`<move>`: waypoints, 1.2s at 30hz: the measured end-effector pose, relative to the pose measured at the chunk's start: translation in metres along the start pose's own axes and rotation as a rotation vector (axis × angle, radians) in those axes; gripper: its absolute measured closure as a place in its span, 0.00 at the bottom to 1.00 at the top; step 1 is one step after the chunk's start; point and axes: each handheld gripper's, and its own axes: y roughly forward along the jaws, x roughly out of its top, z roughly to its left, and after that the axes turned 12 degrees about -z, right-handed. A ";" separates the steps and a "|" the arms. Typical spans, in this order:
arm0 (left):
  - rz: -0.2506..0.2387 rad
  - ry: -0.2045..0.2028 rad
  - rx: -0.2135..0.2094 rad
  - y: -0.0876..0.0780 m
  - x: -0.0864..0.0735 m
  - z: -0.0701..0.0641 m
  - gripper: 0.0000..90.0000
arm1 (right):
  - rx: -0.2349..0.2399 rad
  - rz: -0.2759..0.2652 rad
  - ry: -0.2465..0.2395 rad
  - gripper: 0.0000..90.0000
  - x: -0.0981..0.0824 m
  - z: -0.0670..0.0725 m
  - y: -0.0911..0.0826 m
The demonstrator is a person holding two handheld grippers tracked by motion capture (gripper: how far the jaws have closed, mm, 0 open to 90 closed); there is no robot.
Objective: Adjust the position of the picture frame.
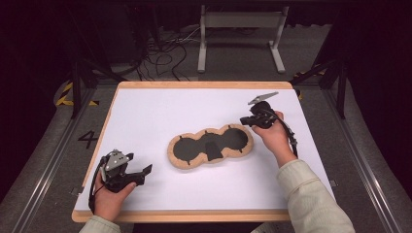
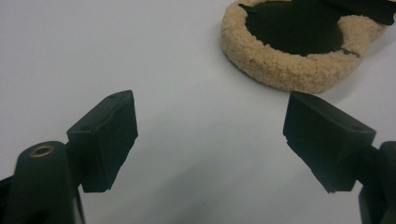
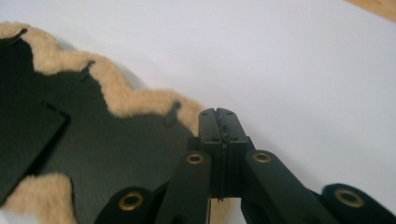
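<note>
Fleece-rimmed pad [image 1: 210, 147] lies flat near the middle of the white tabletop [image 1: 145, 116], long axis running left-right w/ the right end tipped slightly farther from the person. Shape: two round lobes joined at a waist, like a figure eight. Rim is tan, fuzzy, scalloped inside; centre is smooth black sheet w/ a small flap. Left tool [image 1: 144, 172] sits near-left, jaws wide apart, nothing between. Right tool [image 1: 244, 121] hangs by the pad's right lobe, jaws pressed together, empty.
</note>
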 end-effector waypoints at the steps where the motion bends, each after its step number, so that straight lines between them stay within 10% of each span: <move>1: -0.001 0.000 0.001 -0.001 0.000 0.000 0.21 | 0.000 0.000 0.000 1.00 0.000 0.000 0.000; 7: -0.005 -0.005 0.003 -0.003 -0.002 0.002 0.21 | -0.011 0.070 -0.043 1.00 0.024 0.012 0.035; 19: -0.003 -0.008 -0.004 -0.002 -0.003 0.002 0.21 | -0.055 0.190 -0.028 1.00 0.018 0.007 0.071; 36: -0.001 0.000 -0.015 0.005 0.002 -0.001 0.21 | -0.018 0.226 -0.035 1.00 -0.002 0.016 0.045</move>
